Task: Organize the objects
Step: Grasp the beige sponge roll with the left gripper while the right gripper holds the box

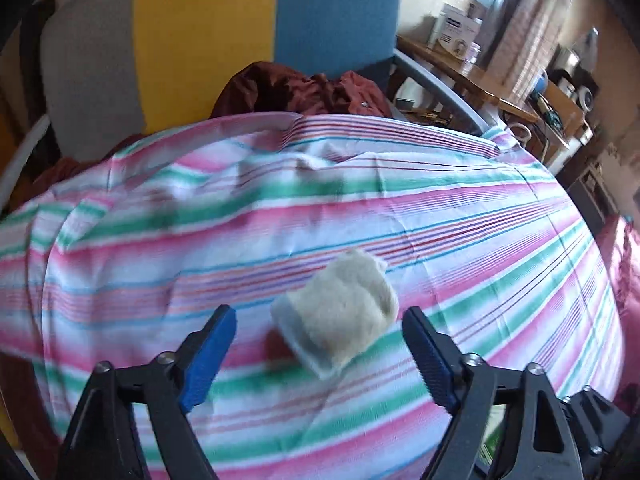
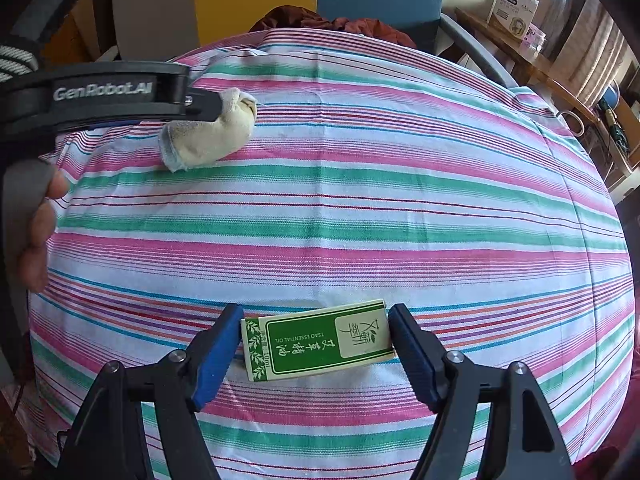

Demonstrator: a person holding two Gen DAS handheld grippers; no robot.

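A rolled cream sock lies on the striped cloth. My left gripper is open around it, with a gap between the sock and each blue pad. The right wrist view shows this sock at the far left under the left gripper's black finger. A green and cream essential-oil box lies flat on the cloth, slightly skewed, between the fingers of my right gripper. The right pad stands against the box's end and the left pad a sliver off it. The jaws do not squeeze it.
The striped cloth covers a rounded cushion-like surface. Dark red fabric is bunched behind it, before grey, yellow and blue panels. A wooden shelf with boxes stands at the right. A person's hand holds the left gripper's handle.
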